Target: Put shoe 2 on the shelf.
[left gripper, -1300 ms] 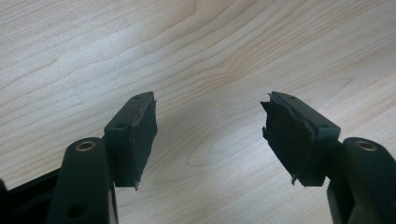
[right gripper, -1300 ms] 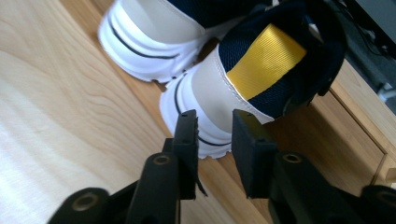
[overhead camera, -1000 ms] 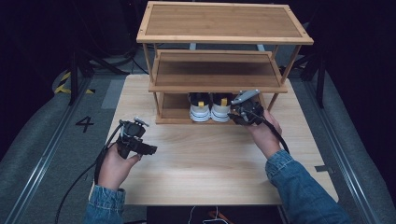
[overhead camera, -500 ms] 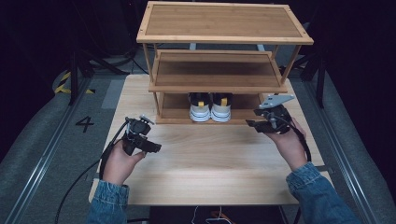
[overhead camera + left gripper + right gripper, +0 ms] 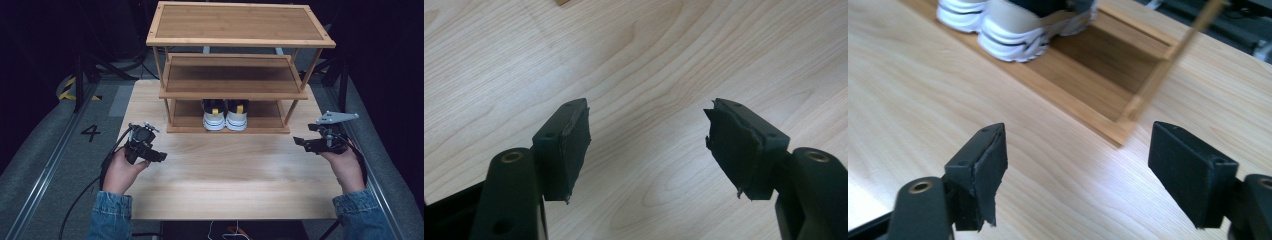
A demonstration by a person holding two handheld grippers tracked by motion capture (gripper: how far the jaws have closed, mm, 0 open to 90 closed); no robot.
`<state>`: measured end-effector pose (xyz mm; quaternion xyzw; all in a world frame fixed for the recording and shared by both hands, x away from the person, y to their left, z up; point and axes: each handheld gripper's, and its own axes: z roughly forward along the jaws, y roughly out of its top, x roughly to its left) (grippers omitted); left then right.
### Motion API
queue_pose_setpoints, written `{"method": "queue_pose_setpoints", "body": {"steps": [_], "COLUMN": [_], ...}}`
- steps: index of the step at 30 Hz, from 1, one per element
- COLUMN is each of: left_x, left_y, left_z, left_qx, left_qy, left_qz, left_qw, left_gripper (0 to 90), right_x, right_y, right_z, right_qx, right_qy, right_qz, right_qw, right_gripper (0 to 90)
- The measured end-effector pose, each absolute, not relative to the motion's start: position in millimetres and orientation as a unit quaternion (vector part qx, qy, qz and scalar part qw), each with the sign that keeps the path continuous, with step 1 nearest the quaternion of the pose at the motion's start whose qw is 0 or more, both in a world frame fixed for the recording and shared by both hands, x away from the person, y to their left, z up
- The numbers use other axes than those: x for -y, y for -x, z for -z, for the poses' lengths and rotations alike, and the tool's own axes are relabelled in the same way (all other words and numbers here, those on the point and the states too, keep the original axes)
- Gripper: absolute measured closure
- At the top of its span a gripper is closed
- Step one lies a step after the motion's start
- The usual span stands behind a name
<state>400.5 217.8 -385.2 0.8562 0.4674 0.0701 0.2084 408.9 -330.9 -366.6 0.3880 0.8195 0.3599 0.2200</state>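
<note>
- Shoes (image 5: pixel 225 115) sit heels-out on the rack's (image 5: pixel 227 129) bottom shelf; we see them up-left of the right tongs (image 5: pixel 300 142), nearer than the left tongs (image 5: pixel 161 156).
- Right tongs just opened wide, empty; left tongs open, empty.

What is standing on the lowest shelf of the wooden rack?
A pair of white shoes stands side by side on the lowest shelf of the wooden rack, heels toward the table's front edge. The middle shelf above covers their toes, so the fronts cannot be seen.
</note>
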Motion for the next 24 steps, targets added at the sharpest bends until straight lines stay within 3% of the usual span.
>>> {"method": "queue_pose_setpoints", "body": {"steps": [3,17,24], "left_x": [-225,-240,-245], "left_y": [-403,-417,-419], "left_z": [388,403,410], "left_qx": [-0.479,-0.511,-0.522], "left_qy": [-0.848,-0.83,-0.822], "left_qz": [-0.068,-0.077,-0.082], "left_qw": [0.216,0.211,0.21], "left_gripper": [32.9,32.9,33.1], "right_x": [345,398,406], "right_y": [-411,-414,-418], "right_z": [374,427,456], "right_qx": [-0.814,-0.808,-0.782], "right_qy": [-0.402,-0.437,-0.457], "right_qz": [-0.372,-0.357,-0.379], "right_qw": [0.191,0.172,0.191], "right_gripper": [15.2,15.7,15.6]}}
